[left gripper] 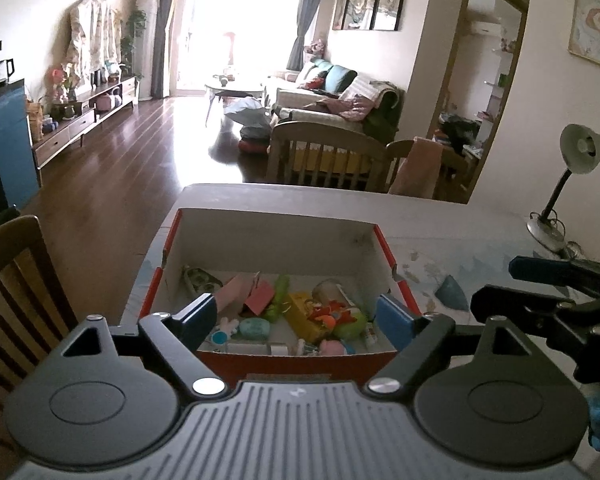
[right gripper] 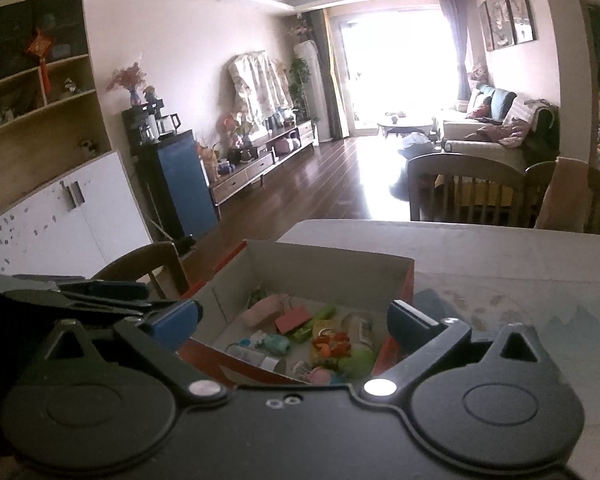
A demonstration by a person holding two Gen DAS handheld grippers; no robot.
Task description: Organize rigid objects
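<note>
Box: red cardboard, near end of the table, holding the small items.
Left gripper: jaws apart, empty, above box's near wall.
Right gripper: jaws wide, empty, alongside.
Advice: keep both clear of the walls; look for strays like the blue piece to the right.

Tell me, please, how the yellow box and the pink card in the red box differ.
The yellow box is a thick block with printed pictures; the pink card is thin, plain and red-pink. The yellow box lies flat near the middle, against a clear jar; the pink card stands tilted, further to the left as the left wrist camera sees it. Both sit loose in the red box, held by neither gripper.
</note>
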